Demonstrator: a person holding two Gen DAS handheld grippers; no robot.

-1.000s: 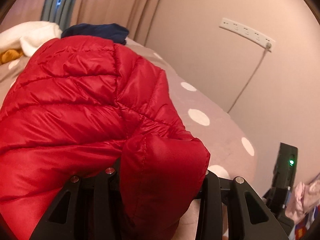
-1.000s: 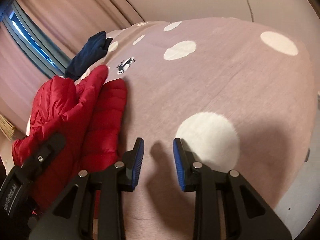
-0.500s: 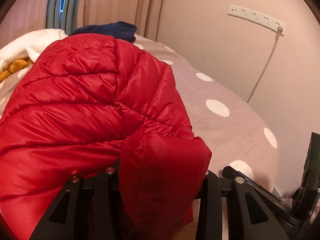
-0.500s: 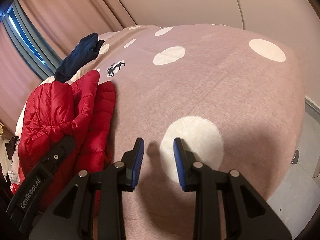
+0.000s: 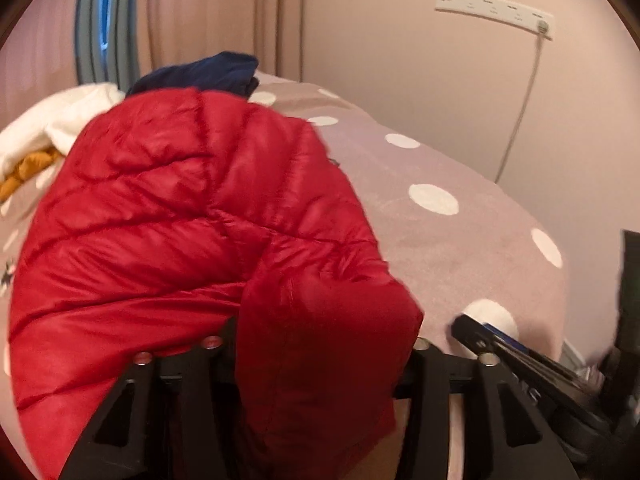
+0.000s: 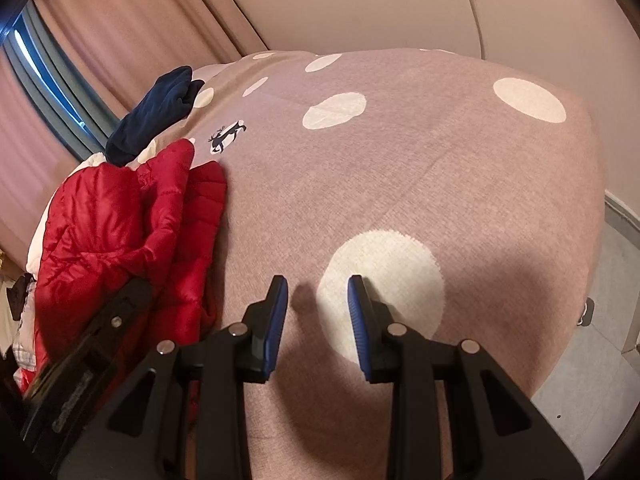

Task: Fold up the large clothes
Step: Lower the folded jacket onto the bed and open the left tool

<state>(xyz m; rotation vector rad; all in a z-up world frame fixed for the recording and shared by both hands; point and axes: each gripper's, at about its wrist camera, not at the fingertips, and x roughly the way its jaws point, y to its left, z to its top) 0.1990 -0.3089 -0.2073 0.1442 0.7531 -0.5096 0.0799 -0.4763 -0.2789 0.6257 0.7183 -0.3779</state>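
On the far left of the bed, in the left wrist view, white cloth [image 5: 60,120] with a mustard piece [image 5: 28,168] tucked in it sits by the curtain [image 5: 180,16]. Next right, the red puffer jacket [image 5: 180,232] fills most of that view, bunched on the pink polka-dot blanket [image 5: 460,248], navy garment [image 5: 208,74] just behind it. Your left gripper [image 5: 320,360] has a fold of the jacket draped over and between its fingers, fingertips hidden under the cloth, so it looks clamped on the jacket. Further right, wall power strip [image 5: 494,12] with a cable hanging down, and your right gripper's finger pokes in at the lower right edge.

In the right wrist view, the red puffer jacket [image 6: 120,232] lies at the left side of the blanket [image 6: 440,184], the left gripper's black body in front of it, navy garment [image 6: 160,112] beyond, touching or nearly so, can't tell. A small dark deer print [image 6: 228,138] is just right of the jacket. Your right gripper [image 6: 318,308] hovers over a white dot, blue pads [image 6: 280,320] apart with a clear gap, holding nothing
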